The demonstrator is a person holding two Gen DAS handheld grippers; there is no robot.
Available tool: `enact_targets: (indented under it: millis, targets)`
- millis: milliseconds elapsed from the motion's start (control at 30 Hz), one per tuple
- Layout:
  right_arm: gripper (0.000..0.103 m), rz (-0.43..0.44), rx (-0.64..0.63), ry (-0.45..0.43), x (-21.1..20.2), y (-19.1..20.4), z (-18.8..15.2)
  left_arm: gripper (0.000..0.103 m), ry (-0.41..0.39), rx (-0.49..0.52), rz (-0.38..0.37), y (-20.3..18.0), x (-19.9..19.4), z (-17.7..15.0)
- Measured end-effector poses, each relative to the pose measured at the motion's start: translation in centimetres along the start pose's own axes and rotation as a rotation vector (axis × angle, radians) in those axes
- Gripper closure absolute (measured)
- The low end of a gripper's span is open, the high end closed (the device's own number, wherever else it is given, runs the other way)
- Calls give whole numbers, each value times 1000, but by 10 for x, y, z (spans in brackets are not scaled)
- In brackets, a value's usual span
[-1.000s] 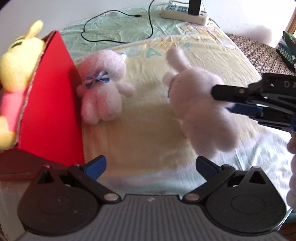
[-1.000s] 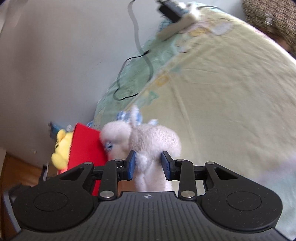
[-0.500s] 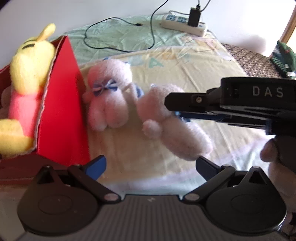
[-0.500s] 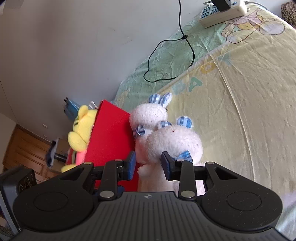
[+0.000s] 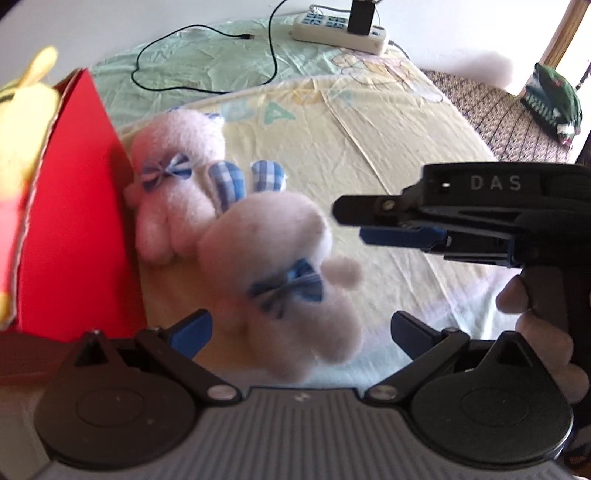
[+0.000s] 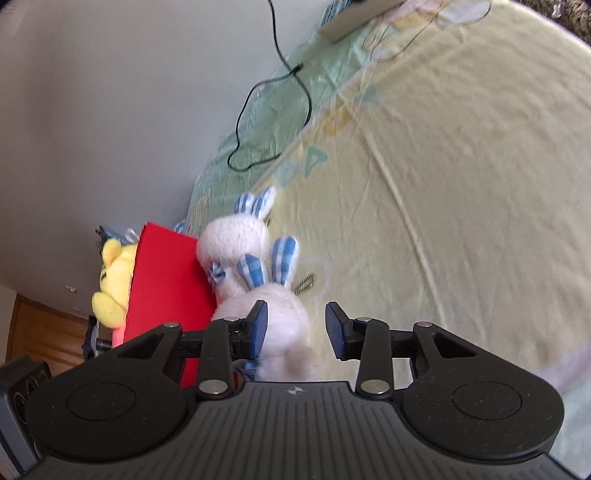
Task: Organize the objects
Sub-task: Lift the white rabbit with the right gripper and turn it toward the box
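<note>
Two fluffy white toy bunnies with blue checked ears and blue bows are lying side by side on the pale yellow bed sheet (image 5: 388, 155). The far bunny (image 5: 177, 184) is leaning right against the side of the tall red cardboard box (image 5: 77, 206). The near bunny (image 5: 280, 280) is lying just beside it, touching it, with its ears pointing at its friend. It looks like the bunnies are being lined up together next to the box so they are tidy.

A soft yellow toy bear (image 6: 114, 280) is sitting inside the red box, poking up over the edge. That toy looks put away already.

The right gripper (image 6: 295, 326) is hanging just over the near bunny. Its blue fingers are spread apart, one on each side of the bunny's body, and they are not squeezing it. From the side, it is stretching out level above the sheet, with a person's hand (image 5: 535, 332) wrapped around the handle.

The left gripper (image 5: 299, 328) is waiting low and close to the near bunny. Its fingers are wide open and holding nothing.

A black cable (image 5: 207, 66) and a white power strip (image 5: 340, 31) are lying far back on the bed, well away from the toys.
</note>
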State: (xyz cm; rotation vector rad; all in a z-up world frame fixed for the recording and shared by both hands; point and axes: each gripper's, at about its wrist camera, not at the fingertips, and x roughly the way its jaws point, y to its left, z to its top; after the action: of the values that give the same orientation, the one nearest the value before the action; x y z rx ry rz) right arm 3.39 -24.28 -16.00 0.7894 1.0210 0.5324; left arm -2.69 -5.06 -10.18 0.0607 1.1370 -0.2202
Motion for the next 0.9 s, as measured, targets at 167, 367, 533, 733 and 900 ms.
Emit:
enact_targets:
  millis: [167, 367, 533, 733, 900]
  targets:
    - [56, 26, 0, 27, 12, 3, 0, 1, 25, 4, 47, 5, 12, 6]
    - [56, 85, 36, 35, 14, 0, 7, 3, 46, -16, 47, 11, 20, 14]
    - [45, 98, 40, 89, 27, 0, 2, 6, 52, -10, 61, 9, 25, 19]
    - [47, 139, 84, 119, 32, -3, 1, 12, 76, -13, 63, 9, 32, 21]
    - [48, 154, 109, 113, 30, -7, 1, 17, 76, -3, 71, 8, 33, 22]
